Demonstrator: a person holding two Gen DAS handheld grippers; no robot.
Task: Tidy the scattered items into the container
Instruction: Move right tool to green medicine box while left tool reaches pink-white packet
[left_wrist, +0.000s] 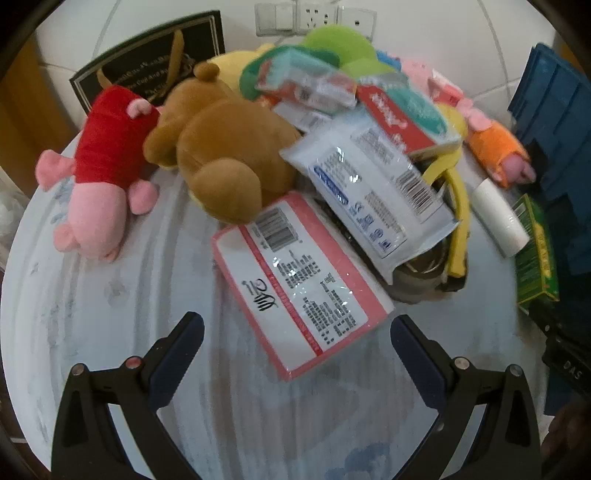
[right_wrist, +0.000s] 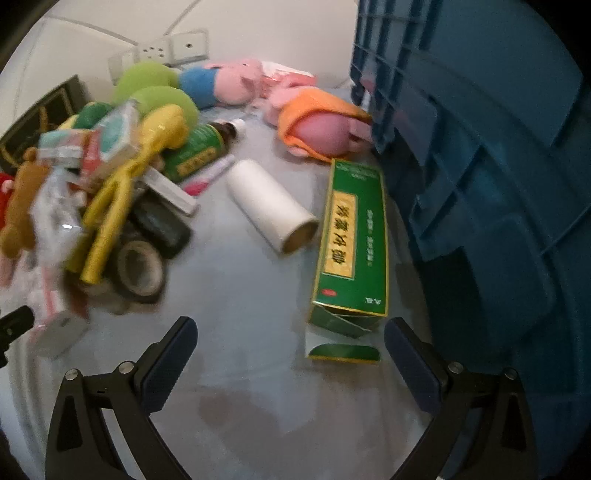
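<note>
Right wrist view: both grippers gape empty, right gripper (right_wrist: 290, 343) over bare tabletop (right_wrist: 240, 302) beside the blue crate (right_wrist: 498, 147).

A home room, by the look of it: a round pale tabletop (left_wrist: 110, 295) stands against a white tiled wall (left_wrist: 424, 44). Just above the tabletop's far edge the wall carries sockets and switches (left_wrist: 314, 18). Soft toys (left_wrist: 221, 147) and packets (left_wrist: 303, 280) are heaped on the tabletop.
</note>
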